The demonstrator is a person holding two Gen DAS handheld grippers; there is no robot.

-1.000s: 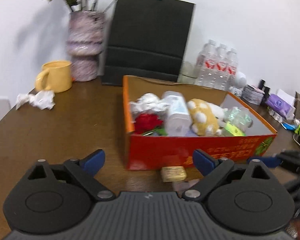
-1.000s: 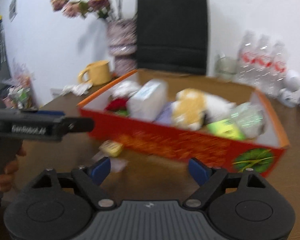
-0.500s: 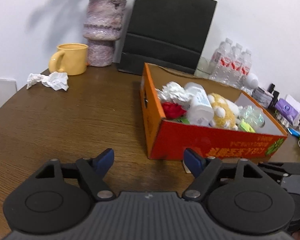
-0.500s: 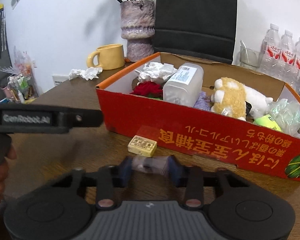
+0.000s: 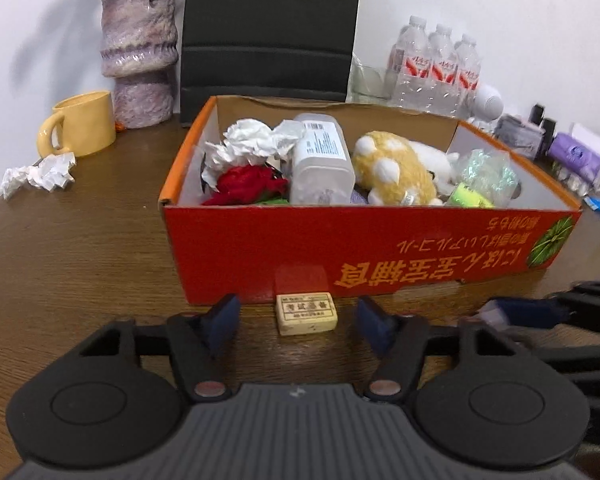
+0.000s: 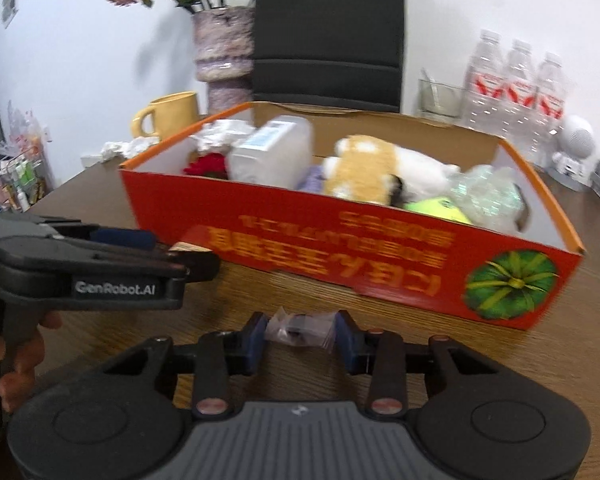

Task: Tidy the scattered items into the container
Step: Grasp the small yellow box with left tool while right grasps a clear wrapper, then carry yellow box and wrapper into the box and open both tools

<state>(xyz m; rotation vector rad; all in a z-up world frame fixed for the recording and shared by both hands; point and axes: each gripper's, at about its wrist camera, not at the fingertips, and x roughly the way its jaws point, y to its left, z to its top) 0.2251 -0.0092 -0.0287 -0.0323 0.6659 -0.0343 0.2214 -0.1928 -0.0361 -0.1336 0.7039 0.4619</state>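
On the brown tabletop (image 5: pixel 80 248), just in front of the red box (image 5: pixel 372 248), my left gripper (image 5: pixel 296 316) hovers low with its fingers spread wide, one on each side of a small beige eraser (image 5: pixel 306 313) without touching it. That eraser lies flat on the wood, almost against the box's near wall, toward its left corner.

My right gripper (image 6: pixel 300 330) has its 2 blue pads (image 6: pixel 256 336) pressed against a small clear plastic packet (image 6: pixel 300 326) with something dark inside; it sits between the fingertips, close above the tabletop, just in front of the box's near wall. From that side I can see my left gripper's black body poking in from the left, with my left hand (image 6: pixel 16 360) wrapped around its handle.

Inside the box lie crumpled white paper (image 5: pixel 252 142), a red fabric flower (image 5: pixel 252 184), a translucent plastic bottle (image 5: pixel 320 160) on its side, a yellow and white plush toy (image 5: pixel 396 168), a crinkled clear bag (image 5: pixel 486 170) and a lime-green item (image 5: pixel 468 199) under it.

Toward the far left corner of the tabletop stand a yellow mug (image 5: pixel 82 124) and a mottled purple vase (image 5: pixel 140 52), with a wad of tissue (image 5: pixel 40 174) in front of the mug. A black bag (image 5: pixel 270 32) stands behind the box, and 3 water bottles (image 5: pixel 436 68) stand at the far right.
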